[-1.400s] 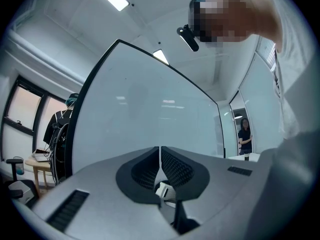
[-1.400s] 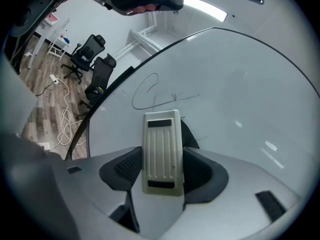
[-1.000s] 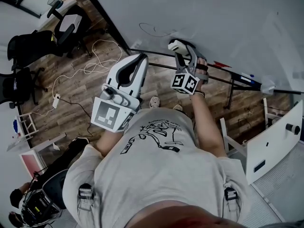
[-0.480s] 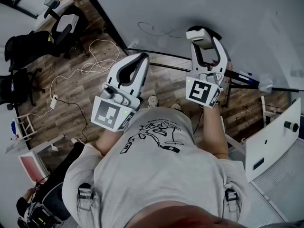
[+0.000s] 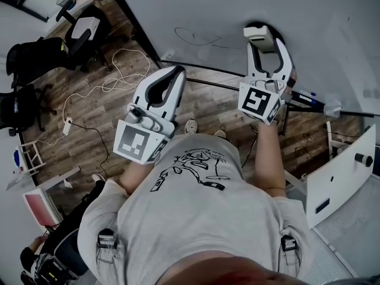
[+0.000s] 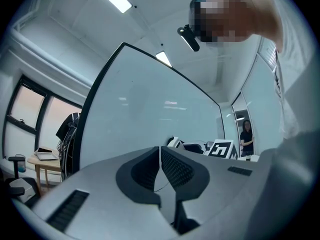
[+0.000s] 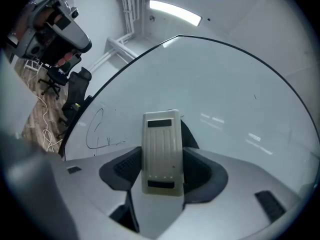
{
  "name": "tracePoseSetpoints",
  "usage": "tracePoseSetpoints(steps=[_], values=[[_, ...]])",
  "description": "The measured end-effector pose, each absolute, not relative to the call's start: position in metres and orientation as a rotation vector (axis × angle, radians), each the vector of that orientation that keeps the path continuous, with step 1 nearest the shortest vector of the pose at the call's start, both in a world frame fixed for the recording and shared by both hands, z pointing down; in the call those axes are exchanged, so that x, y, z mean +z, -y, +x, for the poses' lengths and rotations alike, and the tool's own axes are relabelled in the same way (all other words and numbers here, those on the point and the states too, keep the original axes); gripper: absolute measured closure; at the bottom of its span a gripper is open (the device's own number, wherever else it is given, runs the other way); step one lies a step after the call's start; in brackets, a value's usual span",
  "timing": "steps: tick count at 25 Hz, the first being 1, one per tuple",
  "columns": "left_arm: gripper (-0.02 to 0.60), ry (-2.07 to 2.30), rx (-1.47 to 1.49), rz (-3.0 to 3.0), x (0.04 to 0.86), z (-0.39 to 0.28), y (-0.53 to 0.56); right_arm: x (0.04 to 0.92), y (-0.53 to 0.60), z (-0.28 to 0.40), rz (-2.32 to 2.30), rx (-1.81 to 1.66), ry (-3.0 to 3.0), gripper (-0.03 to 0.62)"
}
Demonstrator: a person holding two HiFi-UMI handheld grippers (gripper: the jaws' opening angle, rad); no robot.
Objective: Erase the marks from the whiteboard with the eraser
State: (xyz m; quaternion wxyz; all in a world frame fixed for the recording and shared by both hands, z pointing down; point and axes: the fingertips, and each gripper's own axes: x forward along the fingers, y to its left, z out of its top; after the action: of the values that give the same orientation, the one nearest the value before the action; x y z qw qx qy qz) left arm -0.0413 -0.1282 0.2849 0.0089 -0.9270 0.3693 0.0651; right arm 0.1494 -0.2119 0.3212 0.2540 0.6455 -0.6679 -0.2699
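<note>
Now, eraser [image 7: 161, 151] in R gripper [image 7: 162, 168], L gripper [image 6: 160, 165] closed (empty)

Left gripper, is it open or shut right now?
Shut. In the left gripper view the grey left gripper's dark ribbed fingers meet, with nothing between them.

Between the matt grey plastic jaws of the right gripper [image 7: 162, 156], against their dark, finely ribbed pads [image 7: 127, 167], sits a cream, grooved, dull-sheened plastic eraser [image 7: 160, 136], and just ahead the smooth white whiteboard [image 7: 225, 94] shines glossy.
</note>
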Motion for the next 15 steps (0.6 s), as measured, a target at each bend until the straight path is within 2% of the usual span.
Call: tracePoseSetpoints(steps=[15], values=[[0.551,-1.175,0.201,-2.892,0.287,-0.048,0.127,0.375,0.222,0.120,1.624,-0.820,1.720,0.338]])
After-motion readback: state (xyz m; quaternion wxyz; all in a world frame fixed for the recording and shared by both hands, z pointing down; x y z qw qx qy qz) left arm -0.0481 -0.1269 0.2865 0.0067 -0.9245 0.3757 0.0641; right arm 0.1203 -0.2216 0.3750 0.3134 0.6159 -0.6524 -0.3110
